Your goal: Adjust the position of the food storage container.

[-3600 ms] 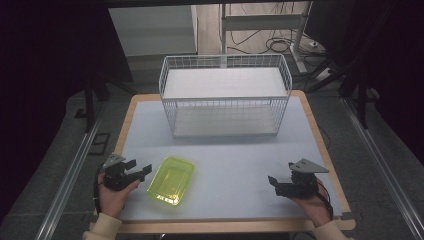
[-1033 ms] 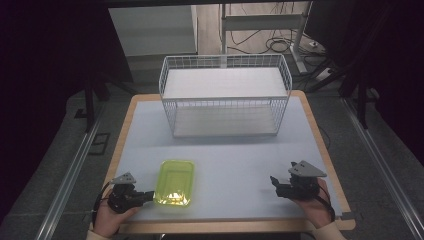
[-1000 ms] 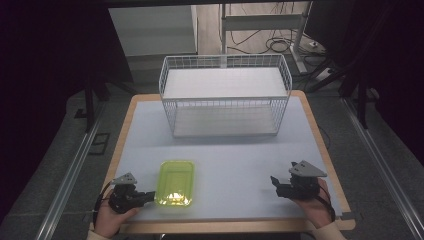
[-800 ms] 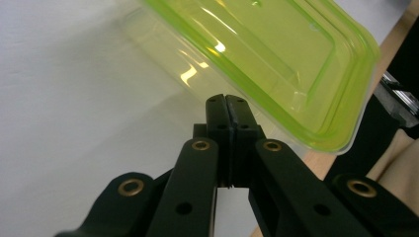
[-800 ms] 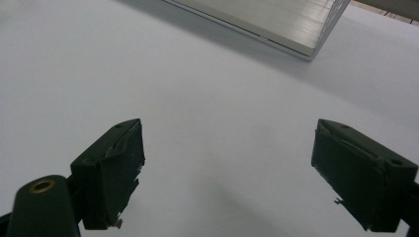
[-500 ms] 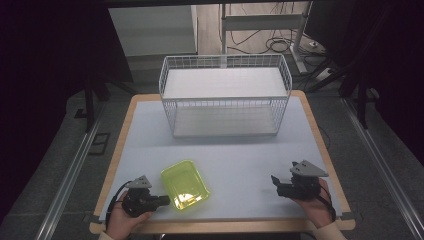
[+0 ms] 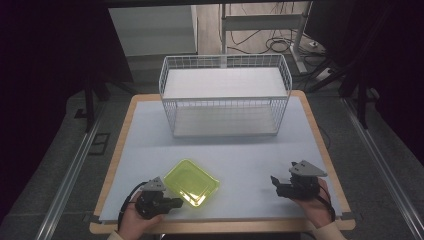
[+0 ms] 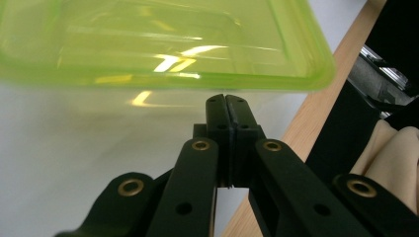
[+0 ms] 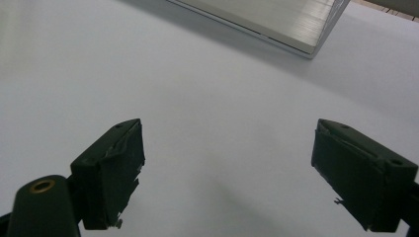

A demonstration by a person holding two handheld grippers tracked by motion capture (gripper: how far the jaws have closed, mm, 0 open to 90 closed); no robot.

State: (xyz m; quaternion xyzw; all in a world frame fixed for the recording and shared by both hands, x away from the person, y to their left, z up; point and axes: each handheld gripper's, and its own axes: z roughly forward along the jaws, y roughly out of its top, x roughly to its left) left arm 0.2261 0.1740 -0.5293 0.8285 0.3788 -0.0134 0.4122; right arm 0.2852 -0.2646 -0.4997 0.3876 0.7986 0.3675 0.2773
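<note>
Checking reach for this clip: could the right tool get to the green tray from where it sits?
Probably yes. The right tool rests open at the table's right side, with bare surface between it and the green tray. The left tool sits shut at the tray's near rim, on the opposite side.

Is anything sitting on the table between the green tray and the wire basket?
Nothing visible. The green tray sits near the front edge at the shut left gripper, and the white table surface between it and the wire basket is bare. The right gripper stays off to the side, open.
</note>
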